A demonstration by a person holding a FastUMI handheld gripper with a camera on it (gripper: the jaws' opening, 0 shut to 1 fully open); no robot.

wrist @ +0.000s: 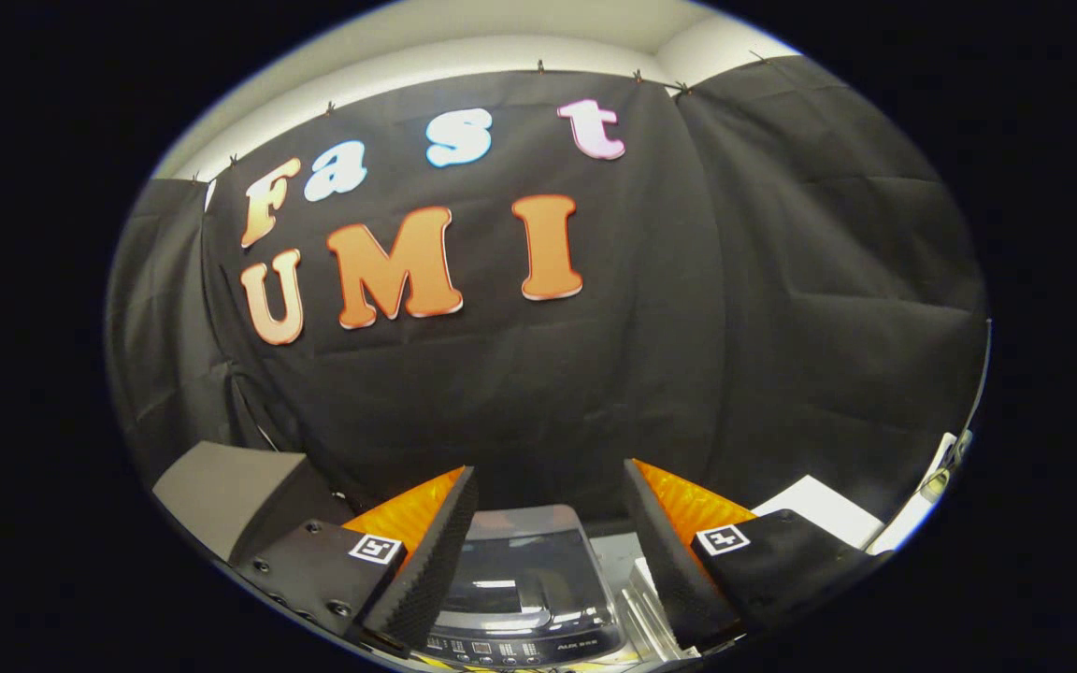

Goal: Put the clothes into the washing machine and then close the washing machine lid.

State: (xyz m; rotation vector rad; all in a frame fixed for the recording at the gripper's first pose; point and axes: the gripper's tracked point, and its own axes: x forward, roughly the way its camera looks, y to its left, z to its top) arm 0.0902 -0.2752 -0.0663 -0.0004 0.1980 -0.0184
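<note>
My gripper [550, 491] is open, its two fingers spread wide with nothing between them. Below and between the fingers lies the small washing machine [524, 598]. Its dark see-through lid [520, 565] lies flat over the top, and a control panel [522, 645] runs along the near edge. The gripper hangs above the machine, aimed mostly at the black cloth wall behind it. No clothes can be made out here.
A grey box [221, 491] stands to the left of the machine, behind the left finger. White flat items [819, 509] lie to the right, beyond the right finger. A clear holder [646, 608] sits just right of the machine.
</note>
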